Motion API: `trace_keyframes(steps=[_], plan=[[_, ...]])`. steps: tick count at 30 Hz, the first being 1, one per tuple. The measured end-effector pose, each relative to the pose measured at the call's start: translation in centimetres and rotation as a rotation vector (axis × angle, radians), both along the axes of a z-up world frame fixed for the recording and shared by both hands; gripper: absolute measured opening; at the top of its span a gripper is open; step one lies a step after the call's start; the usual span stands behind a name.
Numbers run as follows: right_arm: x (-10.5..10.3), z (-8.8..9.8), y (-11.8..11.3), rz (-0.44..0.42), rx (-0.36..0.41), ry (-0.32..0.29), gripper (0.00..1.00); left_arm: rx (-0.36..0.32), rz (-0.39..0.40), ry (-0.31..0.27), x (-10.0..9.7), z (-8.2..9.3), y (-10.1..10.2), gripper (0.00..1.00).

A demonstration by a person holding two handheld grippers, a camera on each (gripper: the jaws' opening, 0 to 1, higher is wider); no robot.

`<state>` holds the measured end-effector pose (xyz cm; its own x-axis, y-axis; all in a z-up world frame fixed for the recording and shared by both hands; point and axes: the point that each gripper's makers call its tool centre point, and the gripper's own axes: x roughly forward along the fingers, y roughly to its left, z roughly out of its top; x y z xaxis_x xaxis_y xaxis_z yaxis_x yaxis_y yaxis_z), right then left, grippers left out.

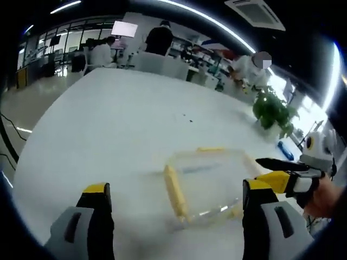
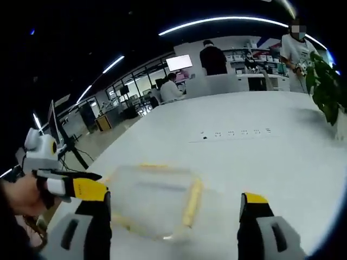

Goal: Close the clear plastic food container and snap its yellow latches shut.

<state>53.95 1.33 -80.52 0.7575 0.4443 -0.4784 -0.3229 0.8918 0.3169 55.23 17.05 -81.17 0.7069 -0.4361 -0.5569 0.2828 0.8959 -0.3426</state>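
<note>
A clear plastic food container (image 1: 211, 181) lies flat on the white table (image 1: 108, 130), just ahead of my left gripper (image 1: 175, 187), whose jaws stand wide open on either side of it. One yellow latch (image 1: 176, 190) runs along its near left edge and another (image 1: 211, 149) along the far edge. My right gripper (image 1: 282, 177) comes in from the right beside the container, held by a hand (image 1: 325, 197). In the right gripper view the container (image 2: 154, 197) sits between the open jaws of my right gripper (image 2: 176, 203), with a yellow latch (image 2: 192, 203) on its right edge. The left gripper (image 2: 73, 187) shows at the left.
A potted plant (image 1: 274, 111) (image 2: 328, 81) stands at the table's far side, with a blue object (image 1: 286, 150) near it. Sockets (image 2: 233, 132) are set in the tabletop. People stand and sit at desks behind the table.
</note>
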Motion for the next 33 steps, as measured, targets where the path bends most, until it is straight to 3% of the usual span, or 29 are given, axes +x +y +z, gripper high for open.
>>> trace_keyframes(steps=[4,11,14,16,26,33], plan=[[-1.6,0.4,-0.6,0.001,-0.013,-0.001,1.00,0.015,-0.001,-0.029,-0.6,1.4,0.7,0.99],[-4.5,3.0,-1.8,-0.010,-0.010,-0.035,1.00,0.046,-0.022,-0.067,-3.3,3.5,1.2,0.99],[-6.3,3.7,-1.7,0.016,-0.020,-0.045,1.00,0.036,-0.025,-0.069,-5.1,4.4,1.4,0.99],[-7.5,4.2,-1.8,0.026,-0.037,-0.060,1.00,0.123,-0.064,-0.107,-6.1,5.0,2.0,0.99],[-14.2,6.2,-3.1,0.058,-0.050,-0.089,1.00,0.109,-0.075,-0.158,-11.8,7.9,3.3,0.99],[-18.8,8.4,-4.1,0.080,-0.063,-0.121,1.00,0.124,-0.076,-0.157,-15.8,8.3,4.7,0.99]])
